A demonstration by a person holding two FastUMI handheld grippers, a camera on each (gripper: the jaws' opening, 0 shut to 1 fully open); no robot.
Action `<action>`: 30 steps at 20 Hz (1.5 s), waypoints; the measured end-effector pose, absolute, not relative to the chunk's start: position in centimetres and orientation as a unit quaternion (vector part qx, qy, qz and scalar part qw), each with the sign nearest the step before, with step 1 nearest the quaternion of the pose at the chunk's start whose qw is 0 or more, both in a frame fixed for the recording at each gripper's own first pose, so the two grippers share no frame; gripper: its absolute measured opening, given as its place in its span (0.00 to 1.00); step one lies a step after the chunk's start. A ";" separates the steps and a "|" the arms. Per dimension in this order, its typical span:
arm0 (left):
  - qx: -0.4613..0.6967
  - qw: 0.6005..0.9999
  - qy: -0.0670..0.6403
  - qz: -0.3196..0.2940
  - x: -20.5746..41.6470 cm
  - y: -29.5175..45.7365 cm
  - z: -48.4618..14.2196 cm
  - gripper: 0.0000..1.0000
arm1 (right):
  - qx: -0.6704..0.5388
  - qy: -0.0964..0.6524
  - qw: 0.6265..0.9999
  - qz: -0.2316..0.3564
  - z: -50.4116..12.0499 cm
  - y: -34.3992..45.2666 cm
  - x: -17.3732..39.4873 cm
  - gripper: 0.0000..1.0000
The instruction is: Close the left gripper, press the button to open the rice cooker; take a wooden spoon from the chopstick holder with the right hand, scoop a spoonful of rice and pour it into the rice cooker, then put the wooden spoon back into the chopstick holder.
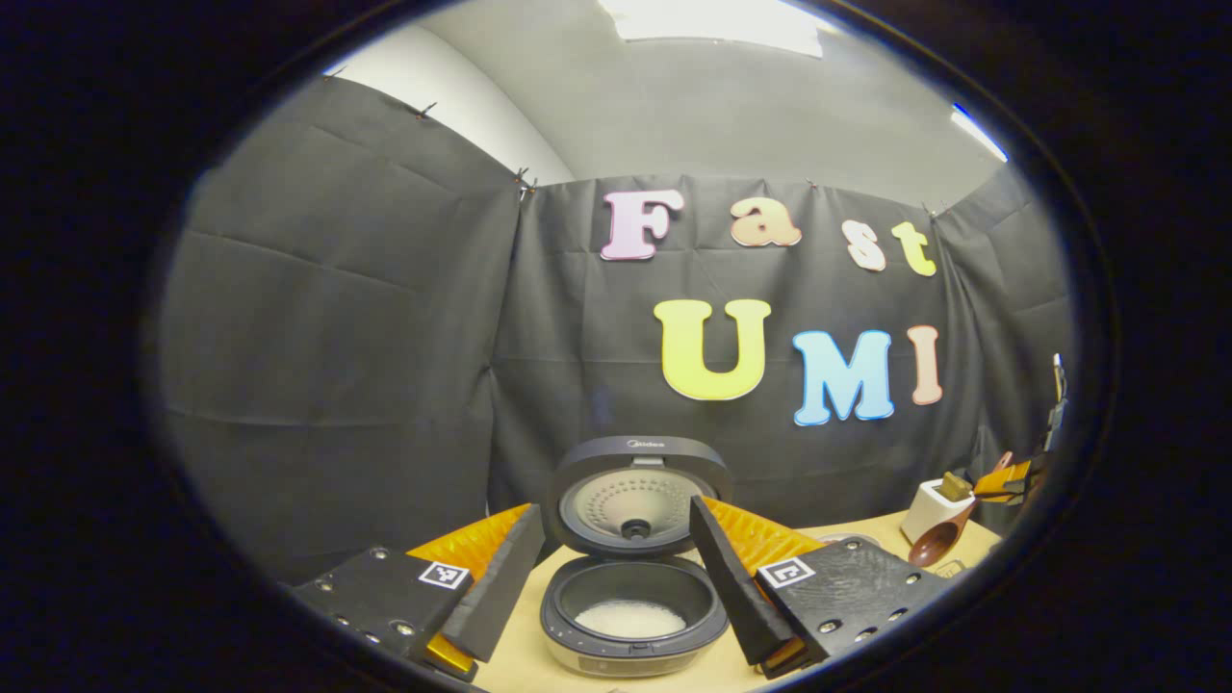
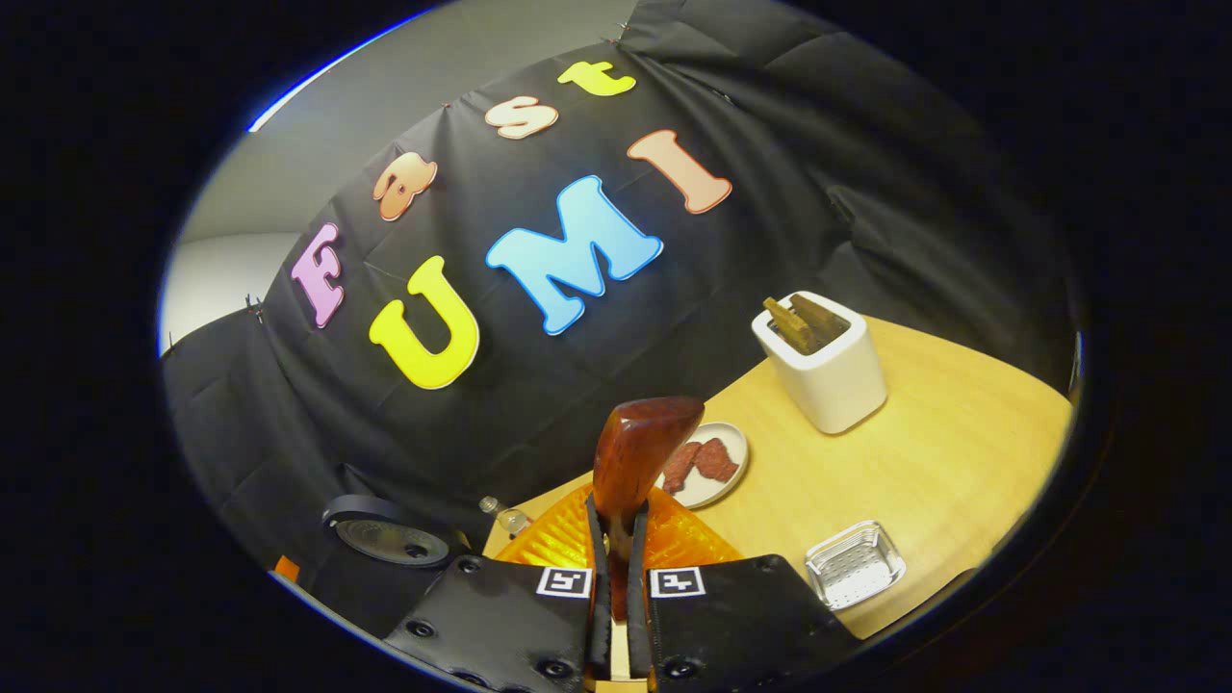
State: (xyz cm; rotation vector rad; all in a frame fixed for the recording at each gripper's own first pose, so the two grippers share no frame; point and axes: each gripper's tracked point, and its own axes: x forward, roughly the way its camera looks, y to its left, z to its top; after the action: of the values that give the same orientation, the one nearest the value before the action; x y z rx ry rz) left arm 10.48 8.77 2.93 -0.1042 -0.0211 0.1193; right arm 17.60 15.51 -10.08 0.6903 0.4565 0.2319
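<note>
Right gripper (image 2: 617,568) fingers pinch the glossy brown wooden spoon (image 2: 637,457) at its handle, likely light, stiff, slippery; left gripper (image 1: 616,568) fingers spread over the open black rice cooker (image 1: 632,568).

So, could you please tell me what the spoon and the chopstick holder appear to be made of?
Spoon: apparently wood with a glossy reddish-brown varnish, given its highlights and warm tone. Chopstick holder: probably ceramic or plastic; a smooth, plain white box with rounded corners, so its look leaves that open.
</note>
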 end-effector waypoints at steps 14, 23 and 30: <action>-0.039 0.998 -0.008 0.038 8.8 6.3 3.8 0.92 | 0.201 0.220 0.954 0.014 -16.8 5.7 15.8 0.08; -0.028 0.998 -0.005 0.049 7.6 7.1 3.9 0.93 | 0.166 0.284 0.944 0.027 -23.7 7.5 14.0 0.12; -0.024 0.999 -0.010 0.046 9.1 7.1 5.2 0.92 | 0.143 0.247 0.958 0.035 -20.6 6.7 13.5 0.70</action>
State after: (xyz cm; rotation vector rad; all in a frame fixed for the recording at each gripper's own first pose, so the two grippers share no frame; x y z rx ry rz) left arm 9.15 7.15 5.17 -0.0488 -0.0190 0.0921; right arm 13.53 6.66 -20.59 0.2910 0.5017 0.0712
